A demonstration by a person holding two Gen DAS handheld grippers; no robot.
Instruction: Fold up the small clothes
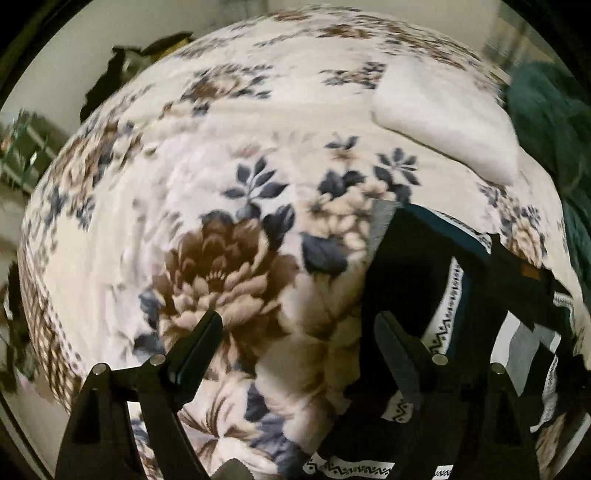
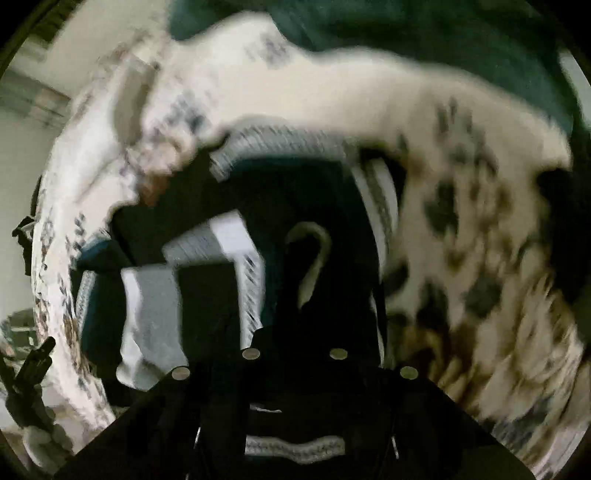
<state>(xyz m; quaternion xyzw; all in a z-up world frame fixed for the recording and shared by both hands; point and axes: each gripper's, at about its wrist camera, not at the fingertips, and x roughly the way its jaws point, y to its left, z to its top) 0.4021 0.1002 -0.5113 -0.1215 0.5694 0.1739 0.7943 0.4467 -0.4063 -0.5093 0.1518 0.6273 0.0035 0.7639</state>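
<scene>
Nearest in the left wrist view, the left gripper [image 1: 295,332] stands with its two black fingers [image 1: 195,347] spread wide, holding nothing, above a floral blanket [image 1: 221,258] that covers the bed. Just to the right of its right finger lies the dark garment [image 1: 413,266], navy and black with white patterned bands; it drapes over the blanket's lower right part and runs out of the picture at the bottom edge. A grey and white patch of it shows at the far right. Farther off on the blanket rests a folded white cloth [image 1: 450,122], well apart from the dark garment. Beyond that, at the right rim, is a dark green fabric [image 1: 554,110].

The right wrist view is heavily blurred. The right gripper [image 2: 295,332] sits low in the picture, directly over the dark garment [image 2: 295,192]; its fingers merge with the dark cloth, so I cannot tell whether they are spread or closed on it. The garment's ribbed pale edge curves just beyond. Around it spreads the floral blanket [image 2: 461,221], and farthest away is the dark green fabric [image 2: 406,29].
</scene>
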